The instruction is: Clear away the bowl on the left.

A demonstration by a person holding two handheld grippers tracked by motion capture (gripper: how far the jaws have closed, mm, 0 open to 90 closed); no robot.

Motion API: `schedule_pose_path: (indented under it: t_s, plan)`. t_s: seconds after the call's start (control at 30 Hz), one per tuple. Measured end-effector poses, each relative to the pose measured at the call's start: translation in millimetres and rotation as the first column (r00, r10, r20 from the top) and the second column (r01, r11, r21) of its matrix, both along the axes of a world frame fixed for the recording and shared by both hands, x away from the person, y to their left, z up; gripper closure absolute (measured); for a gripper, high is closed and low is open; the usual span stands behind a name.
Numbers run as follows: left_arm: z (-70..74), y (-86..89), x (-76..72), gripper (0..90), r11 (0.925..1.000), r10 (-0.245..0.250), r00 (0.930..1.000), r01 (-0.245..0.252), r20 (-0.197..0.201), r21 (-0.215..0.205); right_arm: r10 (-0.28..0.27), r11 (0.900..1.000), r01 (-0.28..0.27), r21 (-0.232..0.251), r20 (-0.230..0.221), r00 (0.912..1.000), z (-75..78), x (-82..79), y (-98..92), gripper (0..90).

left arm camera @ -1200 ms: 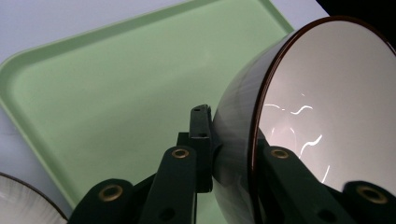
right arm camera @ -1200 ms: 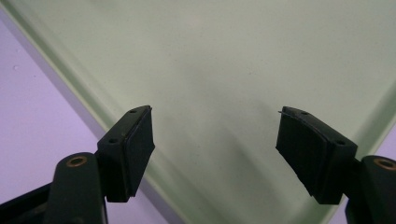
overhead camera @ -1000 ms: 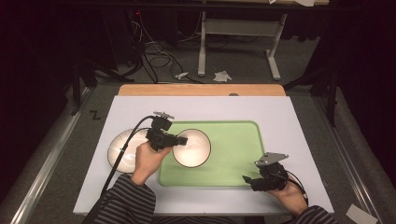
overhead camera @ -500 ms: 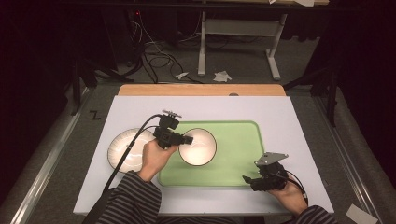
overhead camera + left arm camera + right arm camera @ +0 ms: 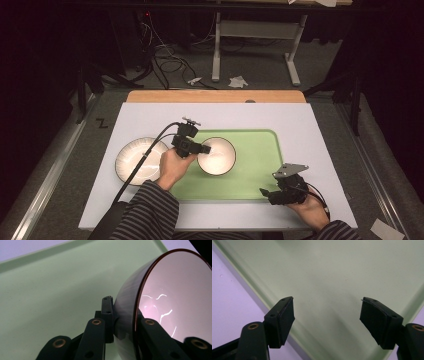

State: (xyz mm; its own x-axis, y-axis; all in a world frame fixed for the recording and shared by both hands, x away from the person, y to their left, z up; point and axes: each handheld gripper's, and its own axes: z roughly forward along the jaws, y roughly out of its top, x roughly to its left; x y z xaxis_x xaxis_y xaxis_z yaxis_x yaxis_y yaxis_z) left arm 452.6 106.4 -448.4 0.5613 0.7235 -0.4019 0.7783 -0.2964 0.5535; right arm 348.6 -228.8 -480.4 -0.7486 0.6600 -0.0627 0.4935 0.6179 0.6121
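Left tool grips the rim of a white bowl, one jaw inside and one against the outer wall, as the left gripper view shows. That bowl has a dark rim and sits over the left part of a pale green tray. Just left of the tray, a white plate lies on the counter. Right tool hovers at the tray's near right corner, jaws wide apart and empty.

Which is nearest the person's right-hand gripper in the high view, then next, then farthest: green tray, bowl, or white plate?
1. Green tray: its corner lies right beside the right gripper.
2. Bowl: on the tray's left part, pinched by the left gripper.
3. White plate: far left, off the tray.
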Motion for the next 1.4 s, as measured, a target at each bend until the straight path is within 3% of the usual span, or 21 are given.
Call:
schedule_pose_path:
  t_s: [0.57, 1.4]
  plan:
    - [-24.8, -13.7, 14.2, 80.6, 0.9997, 0.021, 0.9980, -0.020, -0.059, 0.012, 0.012, 1.000, -0.012, 0.001, -0.004, 0.9999, -0.9, 0.0, 1.0, 29.0]
    - [-40.7, -15.7, 27.0, 79.0, 0.9964, 0.084, 0.9913, -0.084, -0.101, 0.005, 0.015, 1.000, -0.015, -0.003, -0.006, 0.9999, -1.2, -0.5, 1.5, 29.0]
